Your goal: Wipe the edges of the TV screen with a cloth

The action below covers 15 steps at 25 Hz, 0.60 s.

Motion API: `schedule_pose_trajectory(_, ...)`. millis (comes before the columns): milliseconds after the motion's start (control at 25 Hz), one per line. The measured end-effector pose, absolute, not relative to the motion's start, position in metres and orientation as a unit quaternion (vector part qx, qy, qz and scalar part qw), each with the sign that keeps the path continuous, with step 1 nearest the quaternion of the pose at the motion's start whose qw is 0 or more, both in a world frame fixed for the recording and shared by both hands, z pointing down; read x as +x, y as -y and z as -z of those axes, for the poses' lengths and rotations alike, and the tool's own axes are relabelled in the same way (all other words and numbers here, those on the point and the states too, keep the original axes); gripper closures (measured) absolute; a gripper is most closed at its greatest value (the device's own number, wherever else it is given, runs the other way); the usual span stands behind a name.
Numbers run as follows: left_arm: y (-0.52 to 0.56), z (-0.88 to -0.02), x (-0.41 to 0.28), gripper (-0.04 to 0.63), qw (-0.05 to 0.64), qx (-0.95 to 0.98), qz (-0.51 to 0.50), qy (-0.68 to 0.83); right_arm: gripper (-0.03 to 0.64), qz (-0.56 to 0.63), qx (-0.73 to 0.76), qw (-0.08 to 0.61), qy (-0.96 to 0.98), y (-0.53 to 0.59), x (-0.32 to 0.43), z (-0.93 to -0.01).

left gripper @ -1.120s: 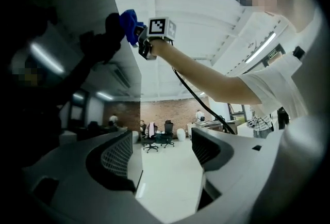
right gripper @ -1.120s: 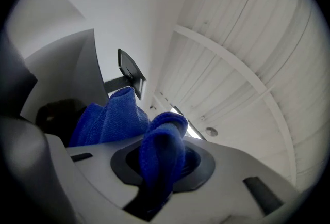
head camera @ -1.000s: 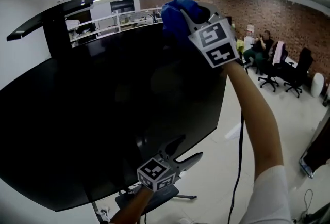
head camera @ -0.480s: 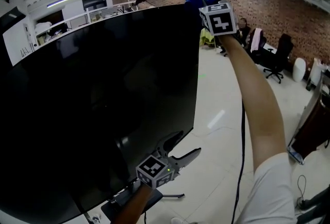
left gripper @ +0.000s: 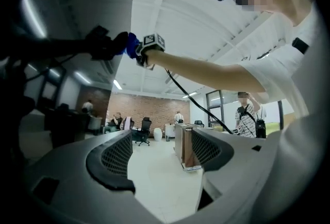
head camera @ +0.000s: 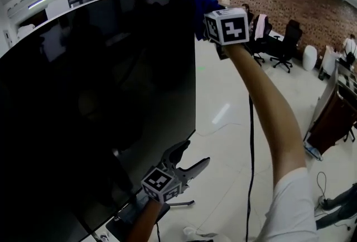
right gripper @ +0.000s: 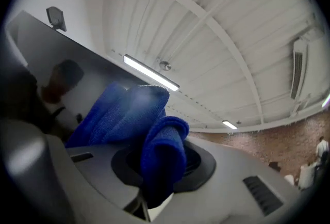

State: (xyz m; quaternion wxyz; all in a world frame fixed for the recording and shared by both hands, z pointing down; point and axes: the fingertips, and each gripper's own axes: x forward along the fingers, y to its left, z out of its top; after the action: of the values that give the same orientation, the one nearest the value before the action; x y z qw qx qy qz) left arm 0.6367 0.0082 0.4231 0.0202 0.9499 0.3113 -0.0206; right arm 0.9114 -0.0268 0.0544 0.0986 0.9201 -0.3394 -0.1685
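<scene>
Your right arm (head camera: pixel 268 107) is stretched out long, up and forward, with the right gripper (head camera: pixel 207 9) held high, jaws clamped on the blue cloth (right gripper: pixel 157 135). Your left gripper (head camera: pixel 194 156) sits low, pointing forward, jaws spread wide with nothing between them, left forearm (head camera: pixel 142 224) just showing.
</scene>
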Motion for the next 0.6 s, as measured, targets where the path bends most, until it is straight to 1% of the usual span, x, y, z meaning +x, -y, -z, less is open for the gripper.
schedule_pose_trajectory(120, -0.018, -0.432, 0.628, 0.256, 0.013, 0.948, 0.026, -0.317, 0.531, 0.133, 0.914, 0.050, 0.380, 0.031, 0.905, -0.122)
schedule_pose_trajectory(200, -0.026, -0.432, 0.621, 0.256, 0.011, 0.950, 0.020, -0.310, 0.532, 0.108, 0.910, 0.037, 0.398, 0.032, 0.904, -0.176)
schedule_pose_trajectory(320, -0.028, -0.448, 0.619, 0.256, -0.004, 0.953, 0.015, -0.304, 0.532, 0.071, 0.908, 0.044, 0.411, 0.033, 0.906, -0.260)
schedule_pose_trajectory(440, -0.025, -0.459, 0.617, 0.256, -0.001, 0.956, 0.008, -0.293, 0.533, 0.028, 0.908, 0.055, 0.414, 0.037, 0.905, -0.344)
schedule_pose_trajectory(600, -0.017, -0.487, 0.613, 0.256, -0.002, 0.961, 0.002, -0.275, 0.535, -0.035, 0.915, 0.050, 0.400, 0.034, 0.903, -0.460)
